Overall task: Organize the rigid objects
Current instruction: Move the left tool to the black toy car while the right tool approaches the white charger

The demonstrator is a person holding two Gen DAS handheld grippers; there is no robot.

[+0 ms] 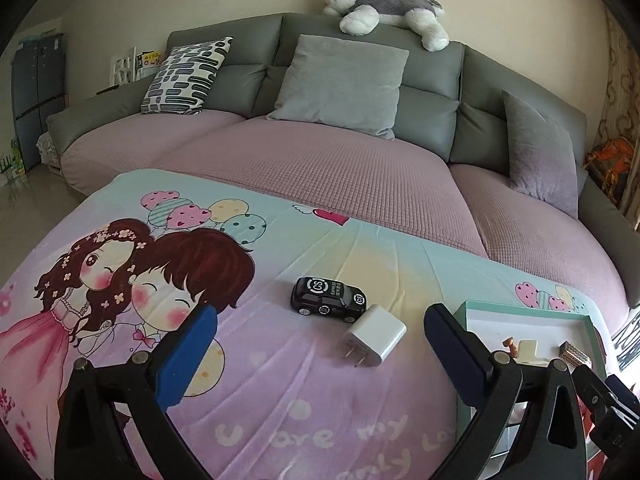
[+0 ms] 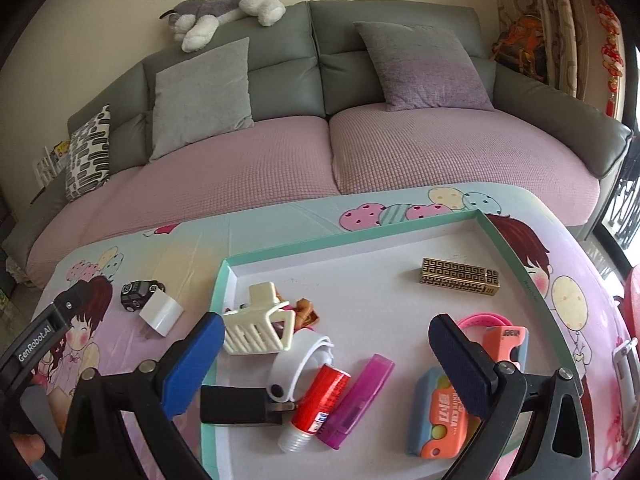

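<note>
Sofa w/ grey cushions sits behind a desk under a cartoon-print cloth (image 1: 280, 392). Two things are not yet in the teal-rimmed tray (image 2: 224, 276): black toy car (image 1: 329, 295) and white charger (image 1: 376, 336), touching or nearly so, just left of the tray.

Risks, as I judge them: grabbing the charger may nudge the car, which could roll; the prongs may snag the cloth; the tray's near side is crowded, so a drop could knock the pile.

Left gripper (image 1: 320, 354): fingers wide apart, holding nothing, charger ahead between them. Right gripper (image 2: 326, 354): fingers apart, empty, above the tray clutter.
</note>
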